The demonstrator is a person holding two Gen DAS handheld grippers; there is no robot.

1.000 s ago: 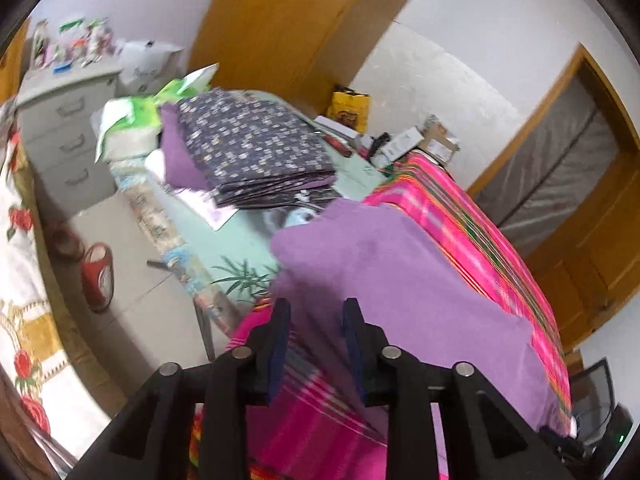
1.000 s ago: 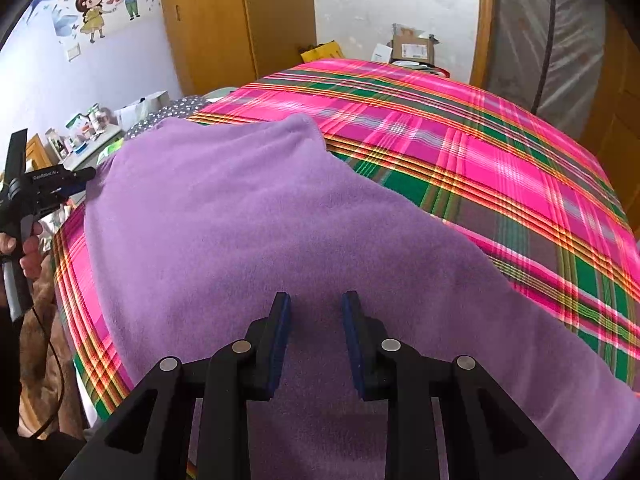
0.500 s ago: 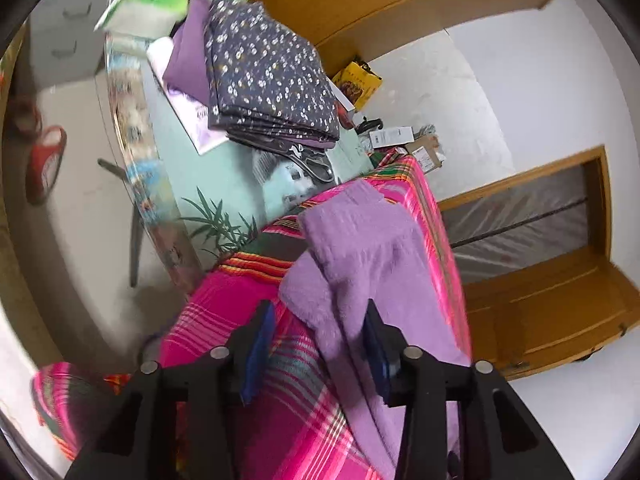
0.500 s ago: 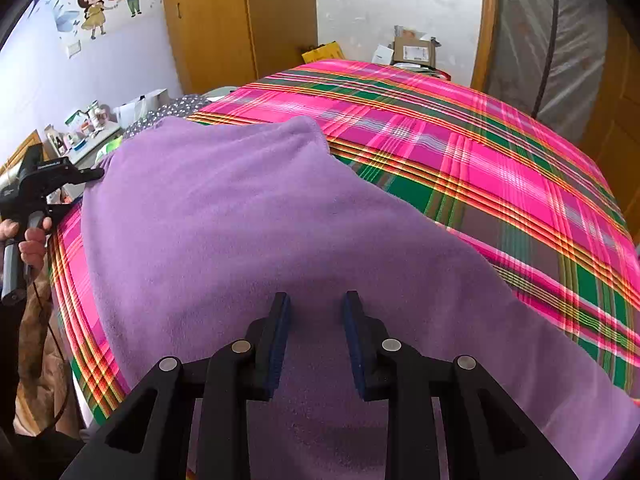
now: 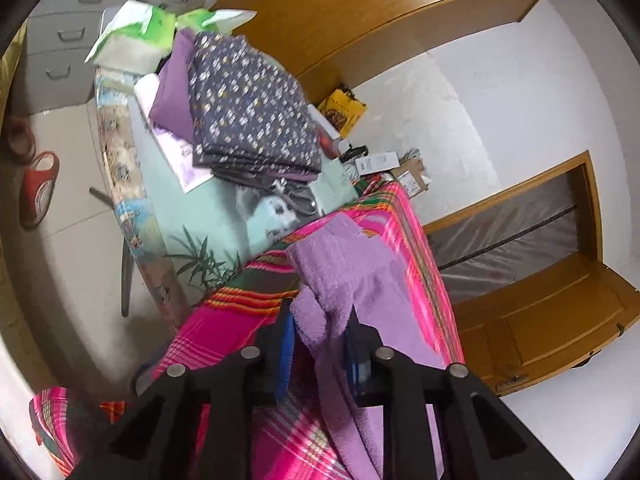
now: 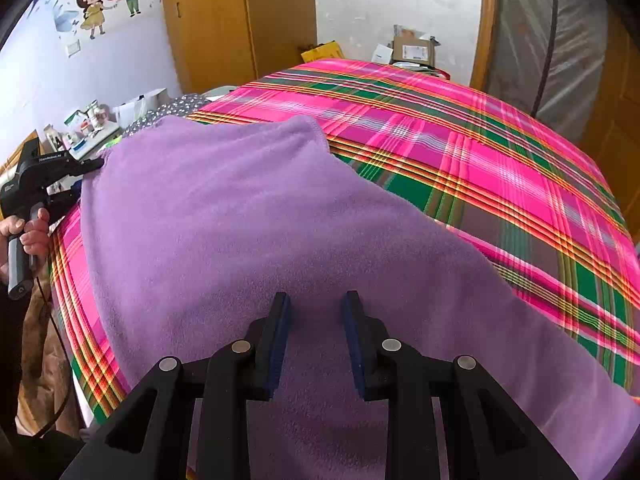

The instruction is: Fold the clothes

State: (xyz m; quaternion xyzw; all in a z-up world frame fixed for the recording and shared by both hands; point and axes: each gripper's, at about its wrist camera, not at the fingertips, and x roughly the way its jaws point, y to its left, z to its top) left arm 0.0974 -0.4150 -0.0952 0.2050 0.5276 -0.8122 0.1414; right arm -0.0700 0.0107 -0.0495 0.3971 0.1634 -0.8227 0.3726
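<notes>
Edge: purple fleece garment point(image 6: 248, 220) corner bunched between the parted left gripper point(image 5: 320, 344) fingers, at the plaid bed point(image 6: 500, 168) edge.
Room: bare plaid ahead-right of the right gripper point(image 6: 316, 336).
Right fingers: apart, over flat fleece.

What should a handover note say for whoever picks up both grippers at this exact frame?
Left gripper: jaws open, straddling a bunched corner of the purple fleece at the bed's edge; not clamped yet.
Right gripper: open, hovering over the near part of the fleece, holding nothing.
The fleece lies spread flat on the plaid bedspread. A folded dotted cloth sits stacked on the side table.
Done: garment laid out, left corner lined up.
Left: close the left jaws, grip a near edge with the right, then make the folds; none shows yet.
</notes>
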